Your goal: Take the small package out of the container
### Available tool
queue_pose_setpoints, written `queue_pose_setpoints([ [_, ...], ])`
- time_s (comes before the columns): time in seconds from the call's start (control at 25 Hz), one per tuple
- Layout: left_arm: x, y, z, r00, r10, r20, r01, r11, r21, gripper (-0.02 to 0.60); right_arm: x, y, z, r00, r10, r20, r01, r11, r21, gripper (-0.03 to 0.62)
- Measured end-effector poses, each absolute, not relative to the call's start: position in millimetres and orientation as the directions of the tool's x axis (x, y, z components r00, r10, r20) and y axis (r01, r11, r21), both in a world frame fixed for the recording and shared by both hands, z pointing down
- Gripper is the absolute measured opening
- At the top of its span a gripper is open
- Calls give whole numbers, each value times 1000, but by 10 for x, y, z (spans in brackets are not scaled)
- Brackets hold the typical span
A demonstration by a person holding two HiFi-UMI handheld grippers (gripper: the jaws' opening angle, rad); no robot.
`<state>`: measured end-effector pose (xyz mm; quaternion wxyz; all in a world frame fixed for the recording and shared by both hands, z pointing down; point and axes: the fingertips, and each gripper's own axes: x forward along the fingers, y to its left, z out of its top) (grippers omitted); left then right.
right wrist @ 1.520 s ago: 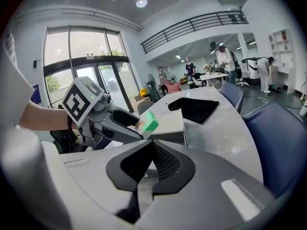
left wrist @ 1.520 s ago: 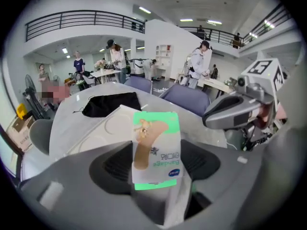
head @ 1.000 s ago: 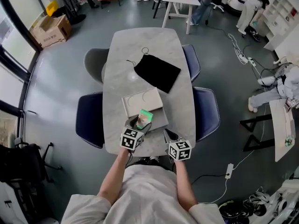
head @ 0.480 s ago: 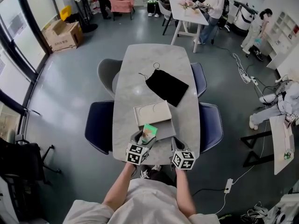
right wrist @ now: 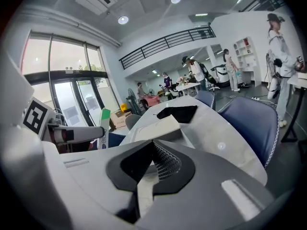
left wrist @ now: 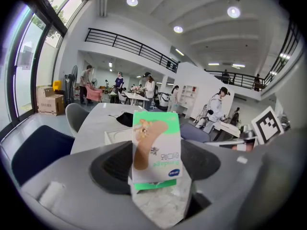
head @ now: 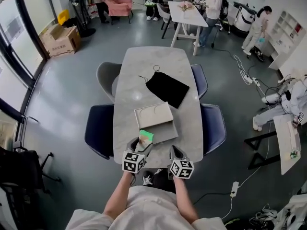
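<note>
The small package, a white and green plaster box, is held upright in my left gripper, which is shut on its lower end. It stands over the near left corner of the flat grey container, whose white lid covers the far part. The left gripper view shows the package filling the gap between the jaws. My right gripper hovers at the table's near edge, right of the container, shut and empty; its jaw tips meet. The package also shows edge-on in the right gripper view.
A black drawstring pouch lies beyond the container on the marble table. Dark blue chairs flank the table, with a grey chair further back. People and other tables are far behind.
My left gripper has drawn the package back toward me, from above the container to its near left corner. The right gripper stays shut near the table edge.
</note>
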<state>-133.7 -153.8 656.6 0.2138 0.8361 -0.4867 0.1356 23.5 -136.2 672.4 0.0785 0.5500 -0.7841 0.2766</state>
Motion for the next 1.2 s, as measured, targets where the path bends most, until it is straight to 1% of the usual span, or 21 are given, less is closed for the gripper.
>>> queue_pose_setpoints([
  [0.16,-1359,-1534,6487,503,-778,378,-864,-432,259,362,184,-1305,6737,-387,-821,420,-901,240,-361,2],
  [0.44,-1345,-1567,6451,503,-780,373,-864,-438,248,362,138,-1218,6764,-413,-809,418,-887,251,-389,2],
  [0.64,-1326,-1552,6479,517,-764,387,-856,-459,238,362,28,-1213,6759,-435,-803,407,-875,270,-403,2],
  [0.88,-1320,-1577,6509,536,-753,381,-844,-469,261,360,-62,-1253,6744,-456,-787,416,-876,315,-364,2],
  [1.2,-1439,-1549,6612,528,-738,420,-849,-463,254,360,-202,-1327,6772,-466,-775,427,-876,334,-349,2],
])
